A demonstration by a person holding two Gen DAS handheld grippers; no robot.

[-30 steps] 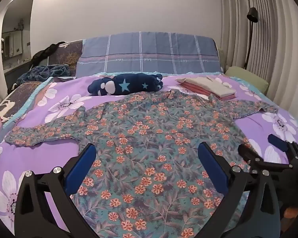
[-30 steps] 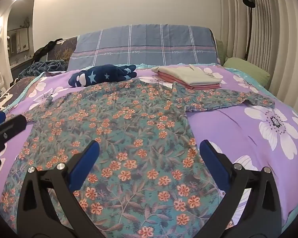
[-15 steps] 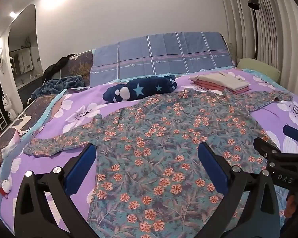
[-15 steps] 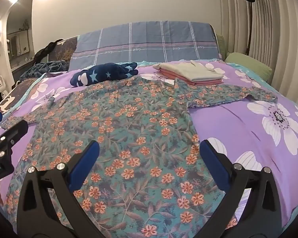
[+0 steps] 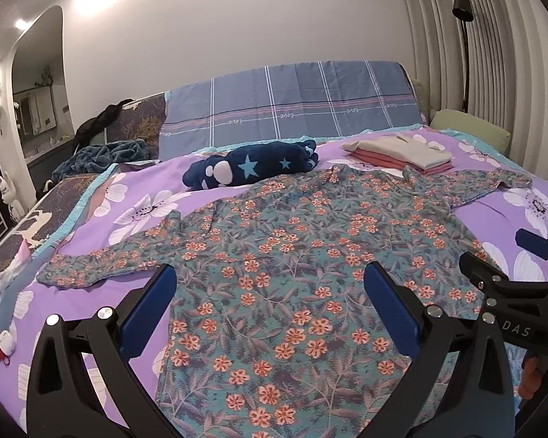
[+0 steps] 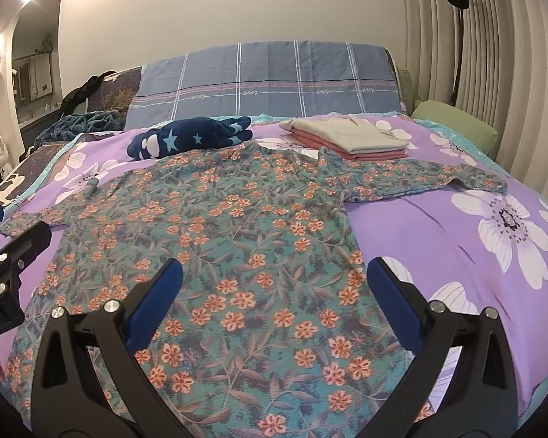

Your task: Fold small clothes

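Note:
A teal long-sleeved top with orange flowers (image 5: 310,255) (image 6: 237,226) lies spread flat on the purple flowered bed cover (image 5: 142,204), both sleeves stretched out sideways. My left gripper (image 5: 270,288) hovers open above the garment's lower left part, with nothing between its blue pads. My right gripper (image 6: 274,284) hovers open above the lower right part, also empty. Each gripper shows at the edge of the other's view: the right gripper (image 5: 522,255), the left gripper (image 6: 14,233).
Behind the top lie a dark blue star-patterned bundle (image 5: 252,168) and a stack of folded beige and pink clothes (image 5: 402,151). A checked blue cover (image 5: 292,102) stands at the headboard, a green pillow (image 6: 453,124) at the right. A floor lamp (image 5: 462,7) stands by the curtains.
Both grippers have risen and drawn back a little, the left one shifting leftward, so more of the bed's left side shows. The top has not moved. Both stay open.

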